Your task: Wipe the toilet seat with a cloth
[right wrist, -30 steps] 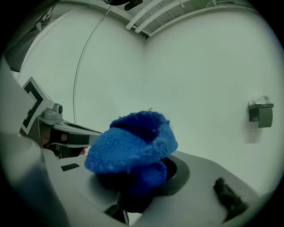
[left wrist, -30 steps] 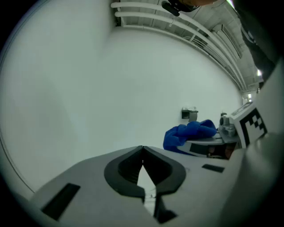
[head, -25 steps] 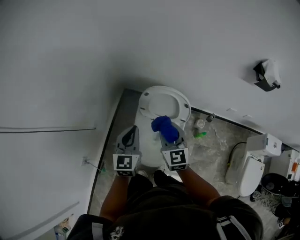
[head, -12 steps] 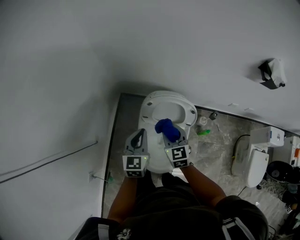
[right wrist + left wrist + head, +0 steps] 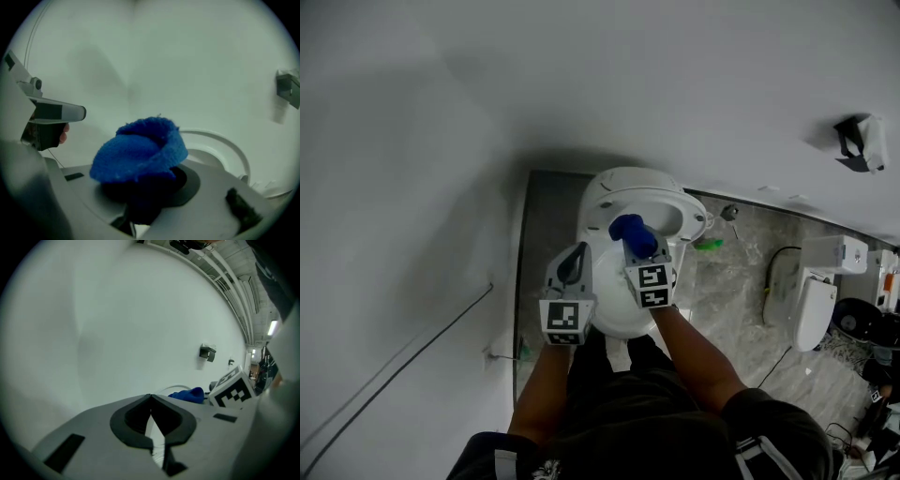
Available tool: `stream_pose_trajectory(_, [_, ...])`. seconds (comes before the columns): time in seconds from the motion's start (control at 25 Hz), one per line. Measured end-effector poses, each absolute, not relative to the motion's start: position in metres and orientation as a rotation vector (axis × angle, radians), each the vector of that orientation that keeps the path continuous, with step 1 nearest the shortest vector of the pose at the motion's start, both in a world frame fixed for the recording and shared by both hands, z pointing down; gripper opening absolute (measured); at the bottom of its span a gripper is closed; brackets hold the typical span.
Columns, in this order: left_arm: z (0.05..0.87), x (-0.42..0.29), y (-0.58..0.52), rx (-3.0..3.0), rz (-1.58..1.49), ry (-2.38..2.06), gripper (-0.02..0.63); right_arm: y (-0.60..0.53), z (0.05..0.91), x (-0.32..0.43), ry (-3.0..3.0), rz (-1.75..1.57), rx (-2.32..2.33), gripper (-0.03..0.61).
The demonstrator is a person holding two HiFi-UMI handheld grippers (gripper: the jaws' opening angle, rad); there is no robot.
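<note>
Our right gripper [image 5: 639, 251] grips the cloth [image 5: 630, 232] above the seat [image 5: 592, 208], at its 6 o'clock edge; our left gripper [image 5: 573, 262] is closed, empty. Soft and light, the cloth likely handles best bunched mid-fold.

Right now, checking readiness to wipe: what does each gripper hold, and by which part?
Right gripper: shut on the blue cloth, pinching its bunched lower end. Left gripper: shut, holding nothing.
</note>
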State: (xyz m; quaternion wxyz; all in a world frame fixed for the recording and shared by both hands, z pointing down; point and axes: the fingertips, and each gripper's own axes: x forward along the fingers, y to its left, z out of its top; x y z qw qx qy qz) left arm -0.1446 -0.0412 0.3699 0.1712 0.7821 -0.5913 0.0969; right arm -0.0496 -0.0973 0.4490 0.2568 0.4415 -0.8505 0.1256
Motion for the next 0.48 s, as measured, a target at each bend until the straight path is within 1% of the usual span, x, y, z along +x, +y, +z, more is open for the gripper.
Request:
stream_pose_trajectory(0.28, [0.389,-0.158,-0.044,2.215,0.311,-1.624,0.010,-0.123,0.476,-0.071,-2.234,0.356,1.210,0.097])
stream_pose_trajectory(0.48, [0.403,-0.165,-0.042,2.197,0.335,-1.617,0.011,-0.134,0.486,-0.071,-2.204,0.437,1.256,0.097])
